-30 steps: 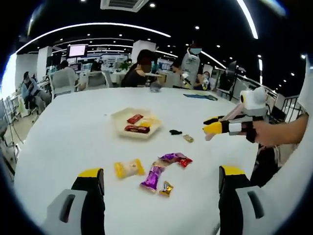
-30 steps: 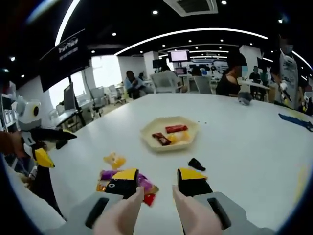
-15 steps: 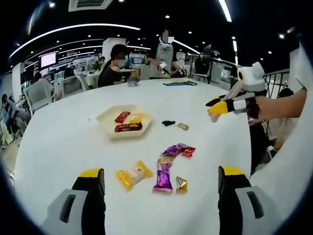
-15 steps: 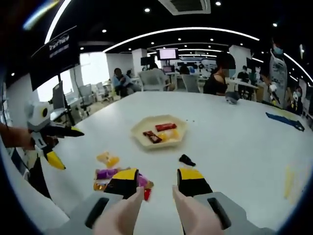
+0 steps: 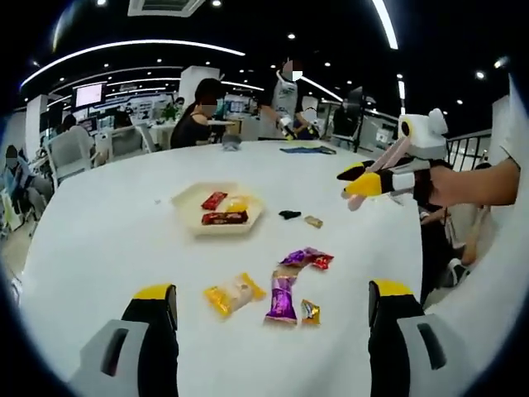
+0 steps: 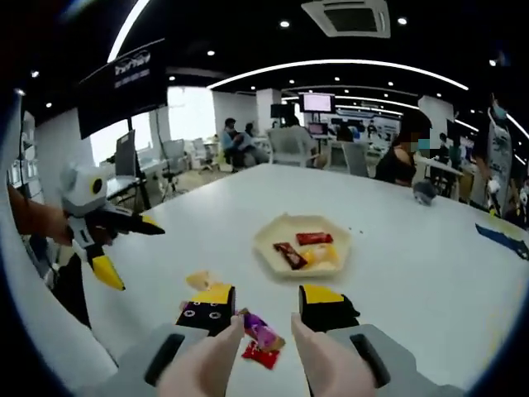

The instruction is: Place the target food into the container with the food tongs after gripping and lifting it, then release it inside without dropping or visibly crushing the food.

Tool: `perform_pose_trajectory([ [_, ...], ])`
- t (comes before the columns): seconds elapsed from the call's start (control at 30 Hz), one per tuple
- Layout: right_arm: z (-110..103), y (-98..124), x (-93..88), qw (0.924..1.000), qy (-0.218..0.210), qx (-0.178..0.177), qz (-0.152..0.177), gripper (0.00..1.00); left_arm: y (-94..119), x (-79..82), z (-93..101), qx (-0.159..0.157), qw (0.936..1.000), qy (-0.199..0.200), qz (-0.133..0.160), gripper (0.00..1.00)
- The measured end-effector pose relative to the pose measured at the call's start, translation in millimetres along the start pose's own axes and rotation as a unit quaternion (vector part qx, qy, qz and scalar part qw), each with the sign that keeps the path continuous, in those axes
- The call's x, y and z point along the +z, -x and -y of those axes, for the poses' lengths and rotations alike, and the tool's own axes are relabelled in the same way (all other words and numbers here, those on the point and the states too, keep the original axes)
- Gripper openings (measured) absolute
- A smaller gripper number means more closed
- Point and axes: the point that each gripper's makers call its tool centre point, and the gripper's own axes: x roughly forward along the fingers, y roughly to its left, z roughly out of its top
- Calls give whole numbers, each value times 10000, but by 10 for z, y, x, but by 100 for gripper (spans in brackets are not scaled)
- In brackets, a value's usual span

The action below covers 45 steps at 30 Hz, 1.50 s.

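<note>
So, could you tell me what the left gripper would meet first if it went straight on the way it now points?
Probably the loose sweets on the white table: the purple wrapped candy lies ahead of the open left gripper, beside the yellow wrapped snack. Depth is unclear, so it might pass above them.

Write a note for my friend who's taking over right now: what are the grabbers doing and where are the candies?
Left gripper: open, empty, held above the table.
Right gripper: open, empty, over the loose sweets.
Tray: three wrapped sweets lie in it.
Loose on the white table: yellow packet, purple packet, small gold sweet, more nearby.
Left to do: grip one, lift it, release it in the tray.
</note>
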Motion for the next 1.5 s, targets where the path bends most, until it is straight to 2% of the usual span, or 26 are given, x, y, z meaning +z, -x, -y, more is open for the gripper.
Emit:
perform_pose_trajectory([
  [0.03,-34,-58,18,9999,73,72,-7,30,24,-19,-10,2,9999,112,38,97],
  [0.13,-135,-208,35,9990,290,318,-87,30,86,-101,-43,83,9999,85,-59,96],
  [0.2,-200,-274,61,9981,420,447,-78,30,149,-112,-73,136,9997,179,-24,96],
  [0.43,-280,-459,62,9961,600,612,-187,30,268,-170,-209,302,9992,271,-25,96],
  [0.5,-296,-570,29,9947,728,676,-269,30,301,-171,-251,363,9989,302,0,96],
  [0.63,-157,-658,-52,9948,773,526,-409,30,353,-184,-313,445,9983,365,28,96],
  [0.87,352,-698,-265,9956,677,-55,-647,30,402,-248,-374,498,9975,498,0,96],
  [0.97,522,-648,-270,9967,488,-224,-605,30,396,-282,-349,452,9977,507,-50,96],
  [1.3,836,-554,-337,9953,409,-562,-674,30,353,-311,-370,414,9973,596,-98,96],
  [1.5,917,-604,-319,9952,552,-530,-602,29,343,-286,-374,409,9974,587,-112,96],
])
